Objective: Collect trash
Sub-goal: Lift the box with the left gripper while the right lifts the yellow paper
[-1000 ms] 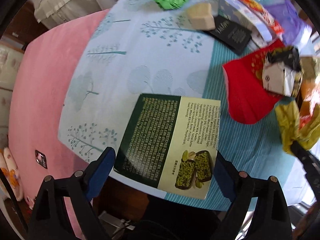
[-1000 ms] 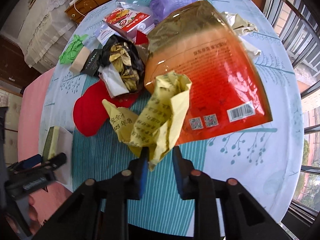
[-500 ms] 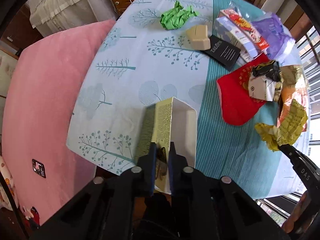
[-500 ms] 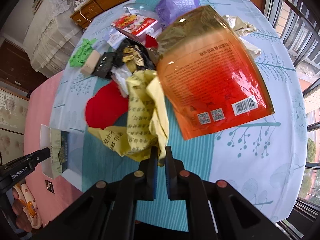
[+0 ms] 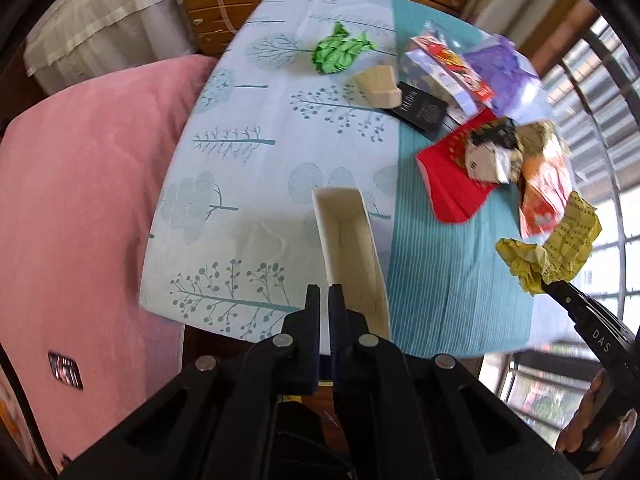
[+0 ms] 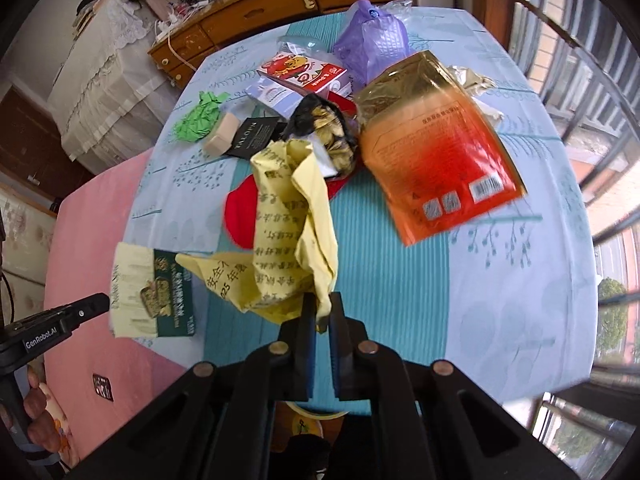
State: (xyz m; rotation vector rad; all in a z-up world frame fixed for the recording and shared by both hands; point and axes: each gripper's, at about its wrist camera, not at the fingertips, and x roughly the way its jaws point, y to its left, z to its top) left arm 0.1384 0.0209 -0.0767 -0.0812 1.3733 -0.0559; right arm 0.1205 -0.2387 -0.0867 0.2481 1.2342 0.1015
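My left gripper point(image 5: 324, 296) is shut on one wall of a flat green-and-cream snack box point(image 5: 348, 248), which hangs tilted above the near table edge with its white inside towards the camera. The right wrist view shows the same box point(image 6: 152, 292) at the left, printed face out, in the left gripper point(image 6: 102, 304). My right gripper point(image 6: 322, 308) is shut on a crumpled yellow printed paper point(image 6: 296, 232), lifted off the tablecloth point(image 6: 520, 280). That yellow paper point(image 5: 560, 248) also hangs from the right gripper point(image 5: 548, 284) in the left wrist view.
On the table lie an orange-red pouch point(image 6: 436, 168), a red packet point(image 6: 240, 216), a black-and-gold wrapper point(image 6: 328, 132), a black card point(image 6: 252, 136), a beige block point(image 6: 222, 140), green crumpled paper point(image 6: 196, 120), a carton point(image 6: 304, 76) and a purple bag point(image 6: 372, 40). A pink cushion point(image 6: 80, 240) borders the left; window bars stand to the right.
Both grippers closed, the left on the box, the right on the yellow paper, and rose. The box went from lying flat to hanging on edge. The paper left the table.
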